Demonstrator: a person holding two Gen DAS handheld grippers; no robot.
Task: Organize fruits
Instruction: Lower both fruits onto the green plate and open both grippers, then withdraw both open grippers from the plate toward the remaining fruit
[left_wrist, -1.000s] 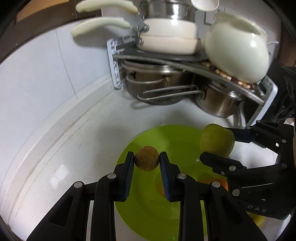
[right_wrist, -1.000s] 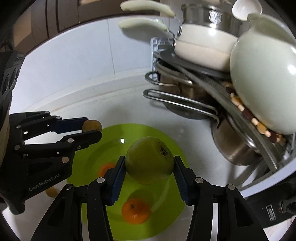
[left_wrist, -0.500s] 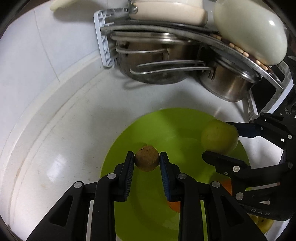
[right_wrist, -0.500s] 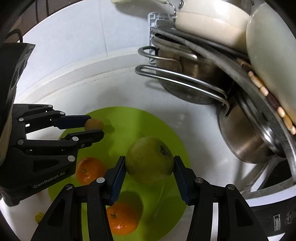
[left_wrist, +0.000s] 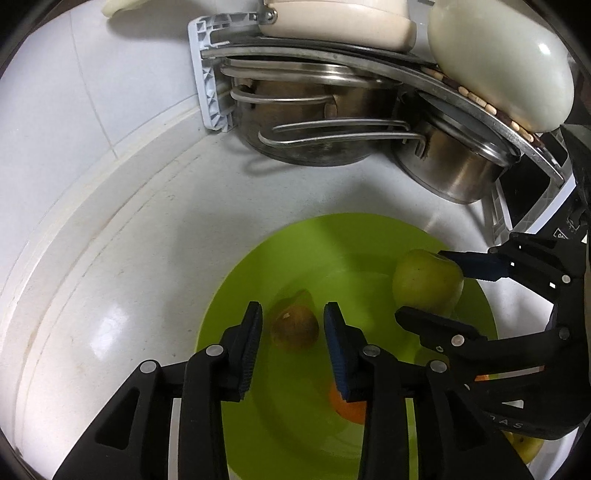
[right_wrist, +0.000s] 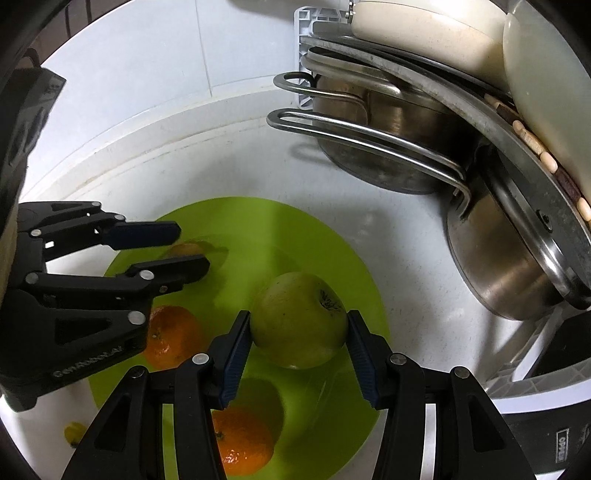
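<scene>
A white table (left_wrist: 122, 266) runs up to a tiled wall, with steel pots (left_wrist: 317, 122) stacked under a rack at the back. On the table sits a lime-green plate (left_wrist: 295, 424). The left hand-held gripper (left_wrist: 293, 336) hangs over the plate's left part, its jaws opening; the small brown fruit (left_wrist: 294, 328) lies between its pads with a gap on each side, resting on the plate. To its right, the right hand-held gripper (right_wrist: 299, 341) clamps a green apple (right_wrist: 299, 317) just above the plate. Below and to the left of that gripper, two oranges (right_wrist: 171, 336) lie on the plate, one partly hidden under its fingers.
</scene>
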